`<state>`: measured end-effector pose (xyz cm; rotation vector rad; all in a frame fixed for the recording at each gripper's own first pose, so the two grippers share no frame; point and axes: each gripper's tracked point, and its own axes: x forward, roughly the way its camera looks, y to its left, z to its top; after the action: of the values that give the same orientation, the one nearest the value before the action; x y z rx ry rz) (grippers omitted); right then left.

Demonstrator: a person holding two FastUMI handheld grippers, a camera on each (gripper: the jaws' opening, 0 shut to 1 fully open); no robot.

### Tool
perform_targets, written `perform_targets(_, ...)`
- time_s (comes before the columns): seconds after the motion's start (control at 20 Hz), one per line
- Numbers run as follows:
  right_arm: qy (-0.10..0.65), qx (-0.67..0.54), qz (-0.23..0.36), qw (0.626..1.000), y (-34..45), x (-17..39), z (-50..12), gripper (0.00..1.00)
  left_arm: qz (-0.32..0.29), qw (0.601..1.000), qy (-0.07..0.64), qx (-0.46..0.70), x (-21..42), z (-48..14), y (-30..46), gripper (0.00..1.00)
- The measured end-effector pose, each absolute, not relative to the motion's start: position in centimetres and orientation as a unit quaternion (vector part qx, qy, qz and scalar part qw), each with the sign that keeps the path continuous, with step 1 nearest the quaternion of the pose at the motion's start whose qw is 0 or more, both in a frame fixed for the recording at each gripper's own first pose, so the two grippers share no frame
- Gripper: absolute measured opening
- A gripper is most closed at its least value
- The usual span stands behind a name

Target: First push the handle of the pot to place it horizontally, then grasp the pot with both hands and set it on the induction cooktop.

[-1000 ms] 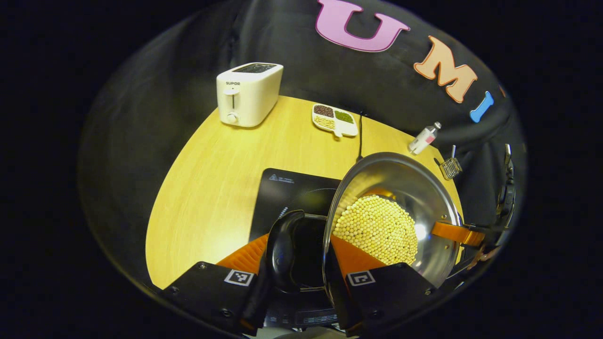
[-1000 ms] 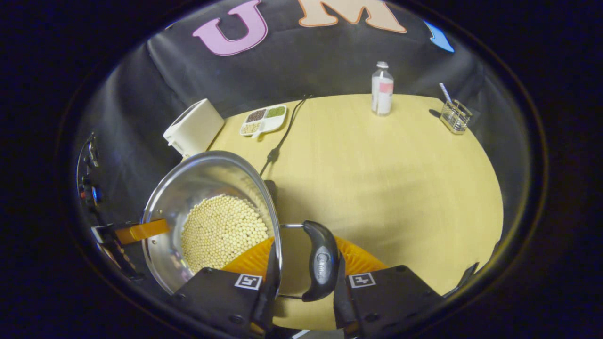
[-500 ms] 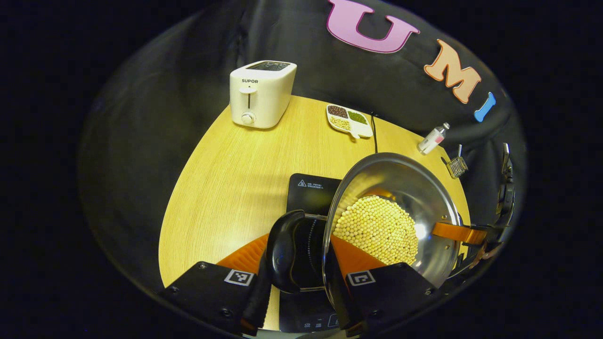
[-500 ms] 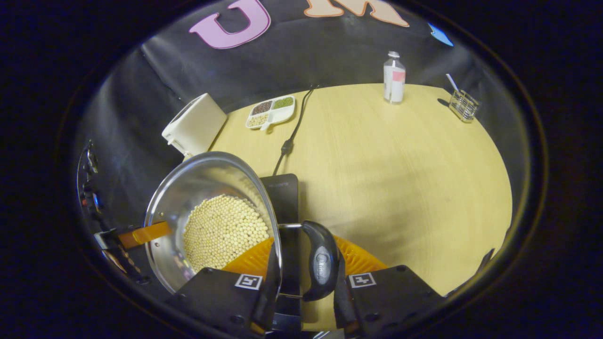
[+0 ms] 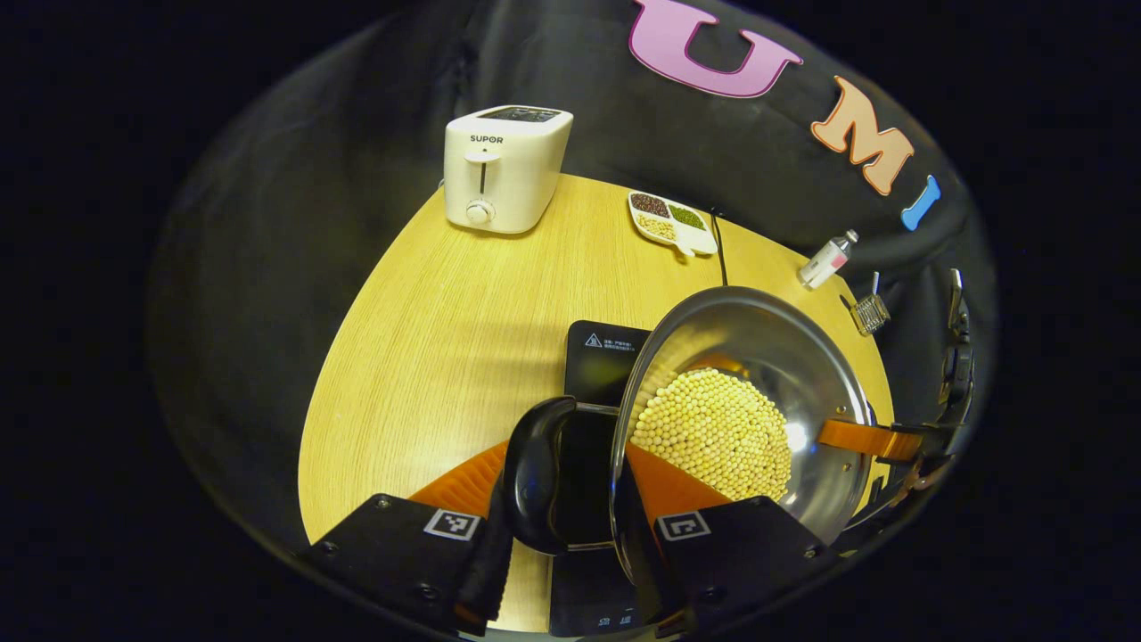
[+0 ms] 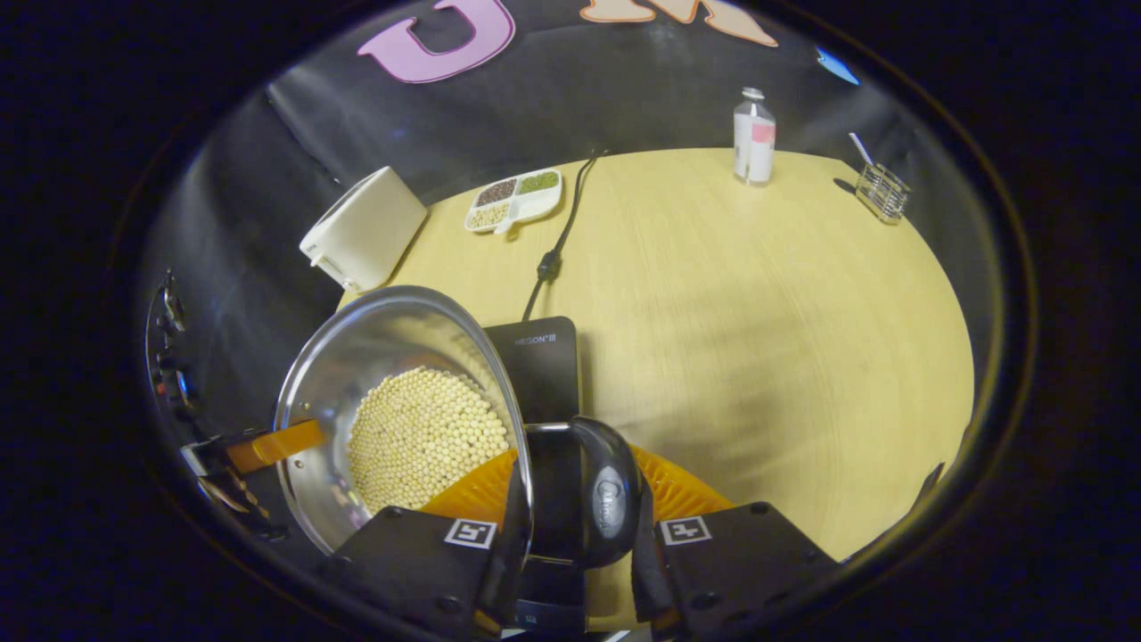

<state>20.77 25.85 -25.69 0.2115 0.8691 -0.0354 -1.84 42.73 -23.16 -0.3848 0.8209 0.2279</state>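
1. Currently, your left gripper (image 5: 560, 499) is closed across one black side handle (image 5: 532, 477) of the steel pot (image 5: 767, 357), one finger outside the handle, the other inside the pot's rim.
2. Your right gripper (image 6: 570, 508) has the opposite handle (image 6: 609, 504) clamped the same way, one finger within the rim, one outside the grip; it also shows in the left gripper view at the pot's far edge (image 5: 878, 440).
3. Pot: held between both grippers, its floor covered by pale round beans (image 5: 713, 432), rim roughly level.
4. Induction cooktop (image 6: 535, 357): black slab on the table (image 6: 758, 312), directly under and beside the pot; whether the pot's base touches it you cannot tell. Its far edge shows clear of the rim, and its cable (image 6: 557, 236) runs toward the back wall.
5. Toaster (image 5: 504, 169): white, back left corner, near the table edge, well apart from the pot.
6. Divided dish (image 5: 670, 223) of grains: at the back edge, beside the cable.
7. Bottle (image 6: 753, 138) and wire holder (image 6: 881, 192): back right rim of the table.
8. Open room: broad bare wood to the right of the cooktop in the right gripper view, and to its left in the left gripper view.
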Motion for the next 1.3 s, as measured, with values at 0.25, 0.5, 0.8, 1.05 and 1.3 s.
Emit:
perform_targets(0.25,0.423,0.1,-0.014,0.901,25.7,20.8,-25.7,0.52,0.103,0.898,0.386,-0.182,-1.8,-23.4,42.6,0.62)
perform_targets(0.5,0.429,0.099,-0.01,0.898,25.7,20.7,-25.9,0.51,0.101,0.899,0.389,-0.176,-1.9,-23.5,42.6,0.63)
perform_targets(0.8,0.432,0.097,-0.015,0.897,25.4,20.8,-26.2,0.6,0.084,0.898,0.402,-0.158,-2.4,-24.4,41.4,0.88)
perform_targets(1.05,0.435,0.087,-0.02,0.896,25.2,20.7,-26.6,0.94,0.088,0.905,0.395,-0.13,-2.3,-23.9,41.9,0.99)
perform_targets(1.3,0.429,0.095,-0.016,0.898,25.3,20.9,-26.0,1.0,0.098,0.907,0.393,-0.116,-2.3,-23.6,42.3,0.99)
